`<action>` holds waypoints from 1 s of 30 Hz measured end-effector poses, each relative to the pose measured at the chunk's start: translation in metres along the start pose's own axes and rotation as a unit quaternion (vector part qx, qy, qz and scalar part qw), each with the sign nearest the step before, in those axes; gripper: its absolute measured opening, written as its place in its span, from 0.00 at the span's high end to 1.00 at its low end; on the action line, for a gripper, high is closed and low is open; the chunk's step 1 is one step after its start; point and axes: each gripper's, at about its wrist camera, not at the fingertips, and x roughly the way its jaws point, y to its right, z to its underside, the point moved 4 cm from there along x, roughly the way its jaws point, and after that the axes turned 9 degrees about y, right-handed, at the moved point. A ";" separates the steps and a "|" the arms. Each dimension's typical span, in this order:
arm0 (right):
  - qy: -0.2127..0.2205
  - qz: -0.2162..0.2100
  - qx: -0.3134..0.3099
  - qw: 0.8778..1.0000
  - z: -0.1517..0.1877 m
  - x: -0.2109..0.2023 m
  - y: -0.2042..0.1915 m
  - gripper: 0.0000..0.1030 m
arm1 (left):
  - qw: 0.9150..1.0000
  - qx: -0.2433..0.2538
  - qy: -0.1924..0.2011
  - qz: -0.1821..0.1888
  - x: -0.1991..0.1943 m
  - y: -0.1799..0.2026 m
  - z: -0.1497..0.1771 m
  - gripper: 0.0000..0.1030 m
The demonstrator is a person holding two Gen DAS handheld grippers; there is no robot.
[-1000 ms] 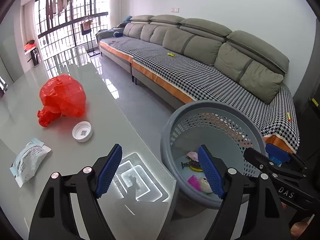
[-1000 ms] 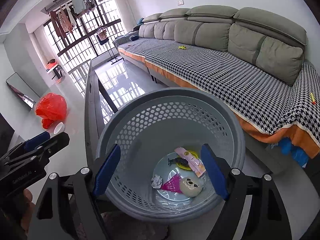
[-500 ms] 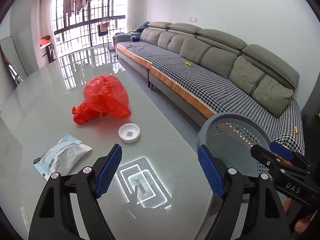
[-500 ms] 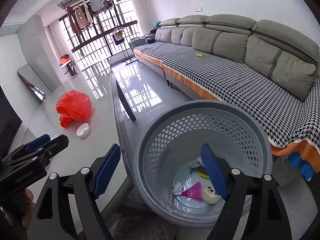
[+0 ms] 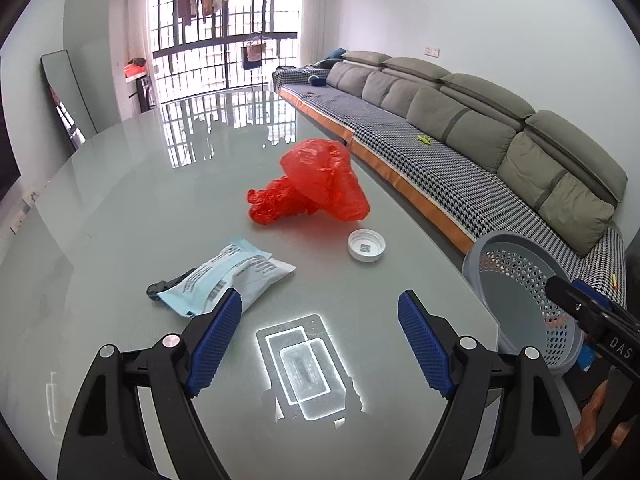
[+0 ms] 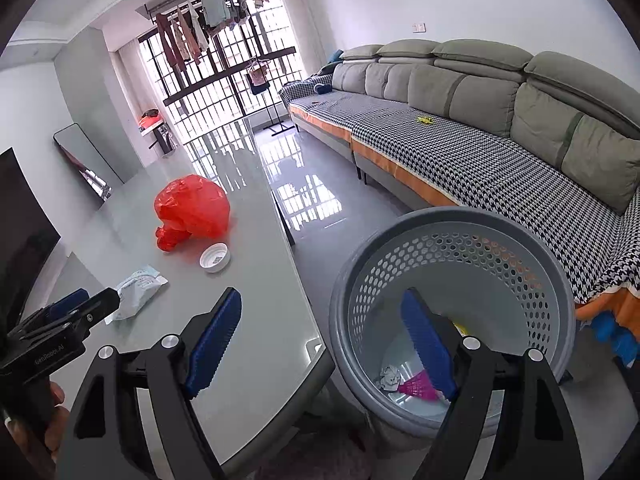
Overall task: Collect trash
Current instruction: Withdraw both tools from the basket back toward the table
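Red bag (image 5: 316, 182); white cap (image 5: 366, 245); pale-blue packet (image 5: 228, 278); grey perforated basket (image 6: 452, 308); houndstooth, orange-edged sofa cover (image 6: 480, 160); blue pads (image 5: 218, 344).

The left hand-held gripper (image 5: 320, 344) hangs over the near part of the counter (image 5: 120, 220), nothing between its fingers. Ahead and left of it, just beyond its left finger, a flat packet (image 5: 228, 276) lies on the counter. Ahead and right lies an upturned cap (image 5: 366, 245); directly behind the cap sits a crumpled plastic bag (image 5: 316, 182). The right hand-held gripper (image 6: 320, 344) straddles the counter's edge: its left finger is over the counter, its right finger over a basket (image 6: 452, 240) on the floor beside the counter. Scraps (image 6: 416, 384) lie in the basket's bottom. A sofa (image 6: 480, 140) runs beyond the basket, right of both.
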 end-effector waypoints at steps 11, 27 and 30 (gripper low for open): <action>0.013 0.009 0.034 0.999 0.024 -0.030 0.017 0.24 | 0.999 -0.006 -0.001 -0.038 -0.029 -0.037 0.020 0.23; 0.083 0.062 0.039 0.994 0.027 -0.123 0.025 0.24 | 1.000 0.015 0.020 0.011 -0.066 -0.026 0.037 0.22; 0.083 0.081 0.029 0.993 0.029 -0.134 0.019 0.24 | 0.999 0.018 0.025 0.026 -0.067 -0.026 0.038 0.21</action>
